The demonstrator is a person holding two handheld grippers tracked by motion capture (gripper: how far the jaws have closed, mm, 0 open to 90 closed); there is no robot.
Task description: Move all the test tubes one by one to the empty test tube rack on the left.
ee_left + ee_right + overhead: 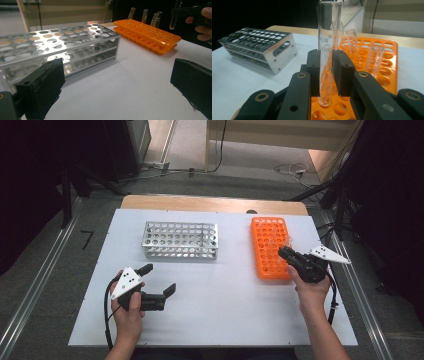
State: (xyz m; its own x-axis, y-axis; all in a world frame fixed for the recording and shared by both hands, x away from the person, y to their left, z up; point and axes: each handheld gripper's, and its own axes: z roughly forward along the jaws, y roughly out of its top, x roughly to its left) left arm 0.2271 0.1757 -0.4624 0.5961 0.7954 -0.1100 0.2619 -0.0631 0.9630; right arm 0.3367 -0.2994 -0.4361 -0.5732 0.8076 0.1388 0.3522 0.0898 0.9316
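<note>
On the white table (220,310), the perforated metal rack (181,240) stands left of the orange plastic rack (269,247), well apart.

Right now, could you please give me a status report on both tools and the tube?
Right tool shut on clear glass test tube, above orange plastic rack. Left tool open, holding nothing. Silver metal rack unobstructed.

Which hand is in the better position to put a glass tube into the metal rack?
Right, probably. The right gripper is shut on a glass tube above the orange rack. The left gripper is open, near the metal rack.
</note>
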